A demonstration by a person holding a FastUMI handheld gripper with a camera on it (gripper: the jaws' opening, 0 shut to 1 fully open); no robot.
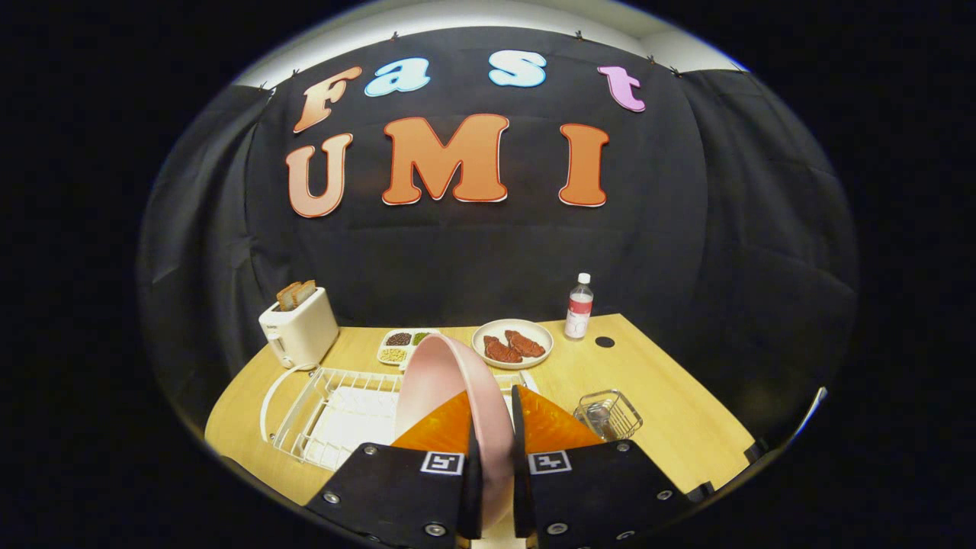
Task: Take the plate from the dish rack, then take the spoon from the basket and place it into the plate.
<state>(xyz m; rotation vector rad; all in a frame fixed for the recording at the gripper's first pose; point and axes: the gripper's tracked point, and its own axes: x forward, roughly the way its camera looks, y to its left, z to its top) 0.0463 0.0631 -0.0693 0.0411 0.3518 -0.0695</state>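
Above table (671,396), tongs (492,427) clamp plate (446,381).

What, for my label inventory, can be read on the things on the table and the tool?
No text can be read.
Bottle: label too small.
Toaster: front mark blurred.
Tool, fingers shut on the pink plate: two square coded tags, no words.

Plate (450,381) on edge between tongs (494,427), both fingers pressing it. Rack (328,415) left on table (671,396), basket (608,414) right. Beyond: toaster (299,328) far left, tray (404,345), steak dish (512,343), bottle (579,306) rightmost.
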